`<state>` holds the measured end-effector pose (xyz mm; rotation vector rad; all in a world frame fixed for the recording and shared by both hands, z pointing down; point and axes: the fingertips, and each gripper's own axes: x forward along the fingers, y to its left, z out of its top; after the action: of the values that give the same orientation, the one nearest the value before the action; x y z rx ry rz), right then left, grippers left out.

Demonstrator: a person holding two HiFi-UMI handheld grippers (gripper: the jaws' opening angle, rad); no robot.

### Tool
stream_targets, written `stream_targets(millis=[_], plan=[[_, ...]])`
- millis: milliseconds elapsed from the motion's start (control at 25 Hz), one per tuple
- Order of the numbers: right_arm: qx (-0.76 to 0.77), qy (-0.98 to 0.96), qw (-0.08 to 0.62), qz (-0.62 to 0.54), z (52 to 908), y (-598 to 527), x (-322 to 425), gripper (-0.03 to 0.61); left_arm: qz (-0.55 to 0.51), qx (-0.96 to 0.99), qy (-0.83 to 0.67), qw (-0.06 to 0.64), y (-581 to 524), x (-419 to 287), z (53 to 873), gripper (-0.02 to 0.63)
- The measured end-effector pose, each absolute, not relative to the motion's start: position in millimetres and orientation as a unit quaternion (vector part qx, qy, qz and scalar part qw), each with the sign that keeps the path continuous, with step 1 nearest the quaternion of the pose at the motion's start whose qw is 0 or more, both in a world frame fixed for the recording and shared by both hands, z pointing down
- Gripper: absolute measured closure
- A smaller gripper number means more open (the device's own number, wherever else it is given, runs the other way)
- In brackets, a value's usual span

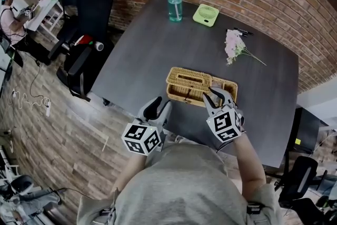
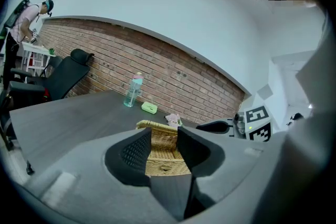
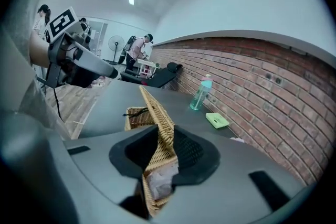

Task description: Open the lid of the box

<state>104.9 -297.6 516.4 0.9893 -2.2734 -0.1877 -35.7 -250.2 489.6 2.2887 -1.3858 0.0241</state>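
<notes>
Tongs: the left tongs (image 1: pixel 160 105) are wide and hold nothing. On the surface (image 1: pixel 158 45) sits the woven box (image 2: pixel 164 162). The right tongs (image 3: pixel 165 150) pinch its lid (image 3: pixel 154 107) by the edge. It looks light, stiff and bumpy.

Dark table (image 1: pixel 147 50) with wicker box (image 1: pixel 187 84), bottle (image 1: pixel 174 2), green fan (image 1: pixel 205 15), flowers (image 1: pixel 233 46), perhaps a pen (image 1: pixel 243 32)
</notes>
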Motion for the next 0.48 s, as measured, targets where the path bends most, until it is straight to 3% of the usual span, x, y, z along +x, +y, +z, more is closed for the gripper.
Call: stream_targets(millis=[480], plan=[[0.373,-0.872,0.307,-0.08,490.2,-327.8,109.3,0.499,0.01,0.831,-0.504,0.234,-250.2,-34.1,492.0,0.459]])
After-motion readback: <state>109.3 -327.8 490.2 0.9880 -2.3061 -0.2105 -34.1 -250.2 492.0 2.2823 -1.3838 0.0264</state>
